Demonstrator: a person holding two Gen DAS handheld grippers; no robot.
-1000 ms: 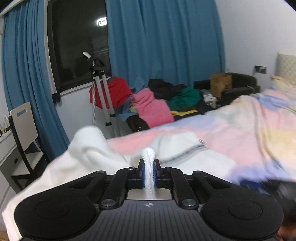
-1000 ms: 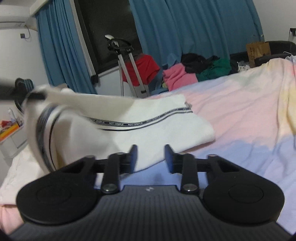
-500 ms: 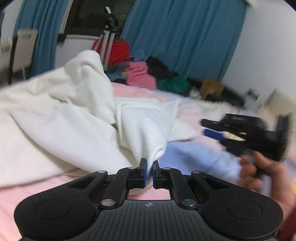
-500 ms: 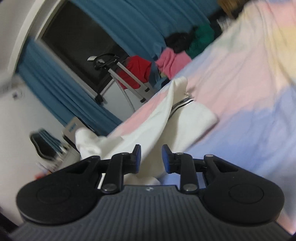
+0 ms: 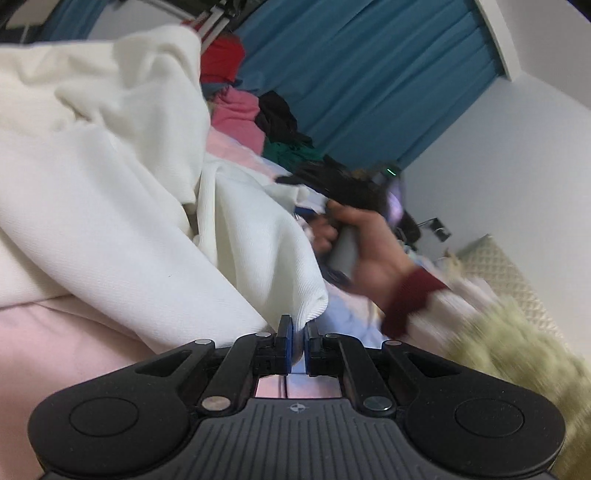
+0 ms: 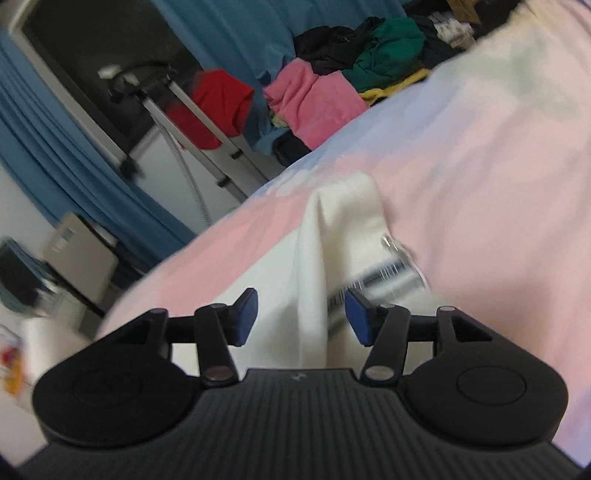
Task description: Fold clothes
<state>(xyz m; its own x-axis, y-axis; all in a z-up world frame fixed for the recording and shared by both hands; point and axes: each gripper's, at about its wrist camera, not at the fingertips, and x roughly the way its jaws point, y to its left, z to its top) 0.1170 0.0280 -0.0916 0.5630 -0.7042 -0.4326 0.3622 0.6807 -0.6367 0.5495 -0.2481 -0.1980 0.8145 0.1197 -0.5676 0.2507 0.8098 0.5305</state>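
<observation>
Gripping a hem of the white garment (image 5: 155, 206), your left gripper (image 5: 298, 326) is clamped; your right gripper (image 6: 301, 314), lower centre, gapes over a rumpled ridge; folding remains.

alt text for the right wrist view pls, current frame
The right gripper is open, its blue-padded fingers either side of a raised fold of the white garment lying on a pink bedspread. Behind it are blue curtains, a tripod and a pile of clothes.

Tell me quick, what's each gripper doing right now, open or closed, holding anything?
Left gripper: closed on a corner of the white garment.
Right gripper: open, holding nothing; a raised fold of the garment stands between its fingers.
</observation>
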